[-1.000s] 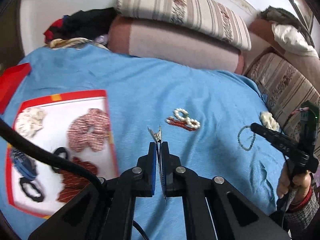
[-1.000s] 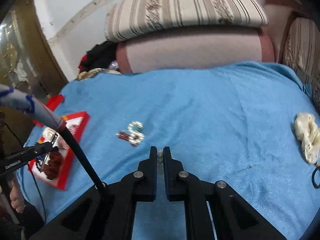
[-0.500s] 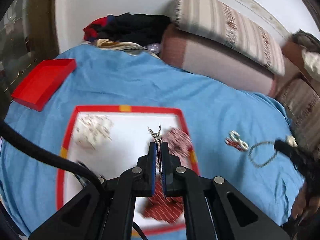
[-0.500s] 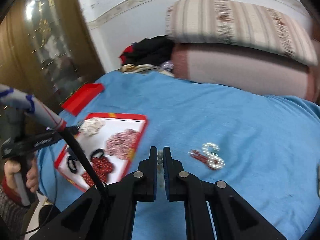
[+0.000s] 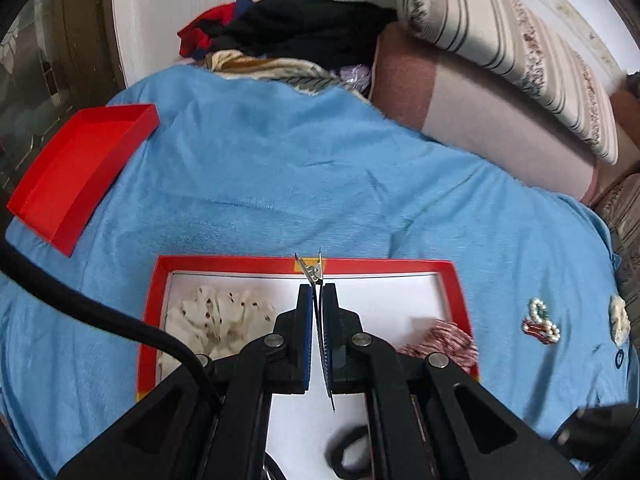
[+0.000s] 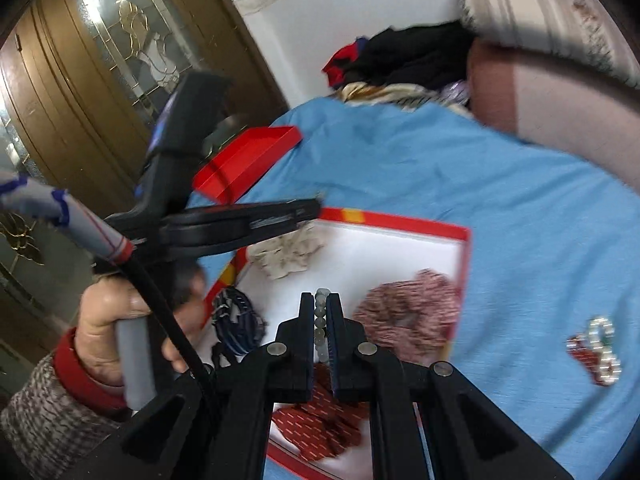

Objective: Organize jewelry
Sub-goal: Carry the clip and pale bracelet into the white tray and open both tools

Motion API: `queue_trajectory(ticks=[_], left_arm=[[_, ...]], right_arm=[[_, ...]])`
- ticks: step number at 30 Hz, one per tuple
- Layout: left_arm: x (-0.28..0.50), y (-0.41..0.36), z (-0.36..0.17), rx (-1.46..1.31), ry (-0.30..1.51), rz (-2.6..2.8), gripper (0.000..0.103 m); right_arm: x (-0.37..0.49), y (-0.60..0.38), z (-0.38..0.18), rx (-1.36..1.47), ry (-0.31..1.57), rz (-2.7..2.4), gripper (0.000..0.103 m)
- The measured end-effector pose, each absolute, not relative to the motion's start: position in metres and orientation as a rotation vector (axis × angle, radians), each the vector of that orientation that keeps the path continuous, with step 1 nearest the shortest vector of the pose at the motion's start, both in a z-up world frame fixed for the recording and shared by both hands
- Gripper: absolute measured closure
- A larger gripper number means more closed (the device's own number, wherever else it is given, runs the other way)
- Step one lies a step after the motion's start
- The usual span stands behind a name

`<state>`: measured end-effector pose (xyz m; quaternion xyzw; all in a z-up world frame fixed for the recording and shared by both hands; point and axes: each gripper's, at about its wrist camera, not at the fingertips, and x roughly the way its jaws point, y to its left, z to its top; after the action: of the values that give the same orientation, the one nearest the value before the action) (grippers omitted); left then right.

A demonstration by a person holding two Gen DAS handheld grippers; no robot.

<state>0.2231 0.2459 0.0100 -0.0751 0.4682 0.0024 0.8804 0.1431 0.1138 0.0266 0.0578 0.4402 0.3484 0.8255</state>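
Observation:
My left gripper (image 5: 317,292) is shut on a thin metal hair clip (image 5: 314,274) and hangs over the far rim of the red-edged white tray (image 5: 400,266). My right gripper (image 6: 321,298) is shut on a string of pale beads (image 6: 321,320) above the tray's (image 6: 400,222) middle. In the tray lie a white scrunchie (image 5: 220,316), a red-checked scrunchie (image 6: 408,312), a dark striped one (image 6: 238,320), a red patterned one (image 6: 320,420) and a black hair tie (image 5: 348,452). A pearl and red clip (image 5: 542,322) lies on the blue blanket to the right. In the right wrist view the left gripper (image 6: 312,206) reaches over the tray's left corner.
A red box lid (image 5: 80,172) lies at the blanket's far left. A cream scrunchie (image 5: 619,318) sits at the right edge. Pillows (image 5: 500,40) and a heap of clothes (image 5: 296,28) line the back wall. A hand (image 6: 104,320) grips the left handle beside a brown door (image 6: 80,80).
Both grippers have swung left from over the bare blanket to above the tray, each still shut on its item. The pearl clip now lies off to the right.

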Motion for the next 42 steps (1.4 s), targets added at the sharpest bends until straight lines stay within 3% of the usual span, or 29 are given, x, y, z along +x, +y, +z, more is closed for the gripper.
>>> queue_trajectory(ticks=[9,20,25,28,34,36,38,42], left_arm=[[0.248,0.248,-0.023,-0.152,1.040,0.004,0.099],[0.252,0.247,-0.028,-0.148,1.036,0.031,0.098],[0.244,0.252,-0.012,-0.169,1.006,0.030,0.084],[0.237,0.257,-0.001,-0.182,0.986,0.034,0.070],[0.215,0.264,0.018,-0.192,0.955,0.036,0.068],[0.204,0.263,0.024,-0.173,0.941,0.048,0.064],[0.192,0.264,0.031,-0.162,0.921,0.074,0.058],[0.161,0.264,0.043,-0.137,0.880,0.142,0.052]], right_arm=[[0.179,0.125,-0.023,0.262,1.054,0.721,0.096],[0.203,0.119,-0.050,0.312,1.106,0.673,0.096],[0.209,0.123,-0.044,0.323,1.092,0.683,0.096],[0.216,0.128,-0.042,0.318,1.078,0.674,0.096],[0.224,0.133,-0.045,0.268,1.087,0.632,0.095],[0.219,0.128,-0.041,0.255,1.084,0.631,0.081],[0.210,0.121,-0.033,0.229,1.059,0.619,0.055],[0.186,0.098,-0.014,0.158,1.005,0.584,0.054]])
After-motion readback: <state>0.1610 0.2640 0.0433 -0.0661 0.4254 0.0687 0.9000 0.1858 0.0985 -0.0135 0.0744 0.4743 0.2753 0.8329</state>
